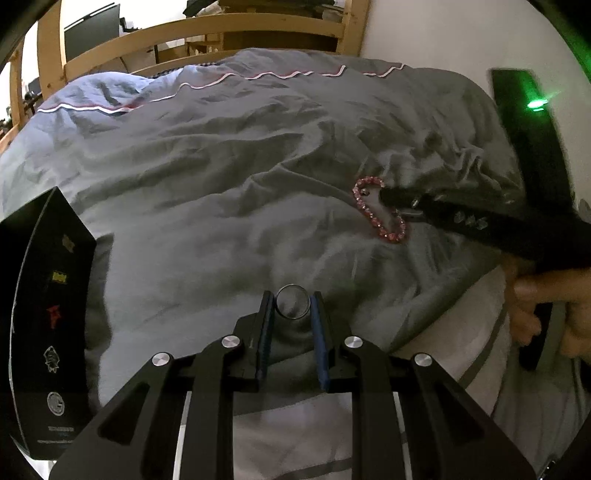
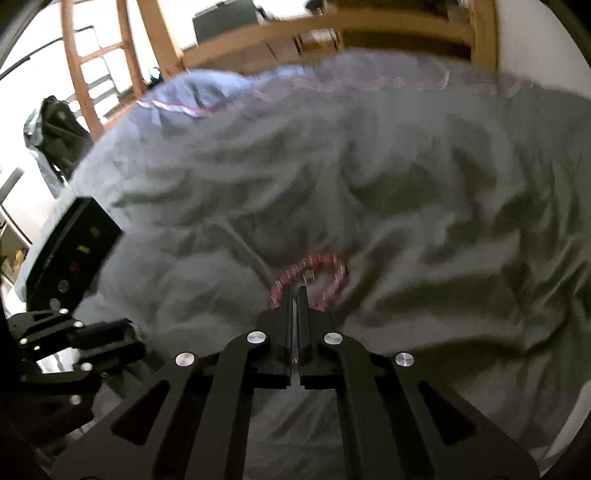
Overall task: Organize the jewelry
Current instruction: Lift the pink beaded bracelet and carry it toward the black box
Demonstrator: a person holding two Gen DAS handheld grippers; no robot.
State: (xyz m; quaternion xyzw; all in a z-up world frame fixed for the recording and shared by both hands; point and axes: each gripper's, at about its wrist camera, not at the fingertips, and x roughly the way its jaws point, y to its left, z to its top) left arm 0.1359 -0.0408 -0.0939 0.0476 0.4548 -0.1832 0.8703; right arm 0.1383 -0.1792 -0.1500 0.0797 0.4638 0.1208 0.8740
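My left gripper is shut on a silver ring, held upright between its fingertips above the grey duvet. A pink beaded bracelet lies on the duvet to the right. My right gripper is shut, its tips down at the bracelet; the blurred right wrist view does not show clearly whether beads are pinched. In the left wrist view the right gripper reaches in from the right, tips inside the bracelet loop.
A black box with small coloured emblems stands at the left on the bed, also in the right wrist view. A wooden bed frame lies behind. A white wall is at the right.
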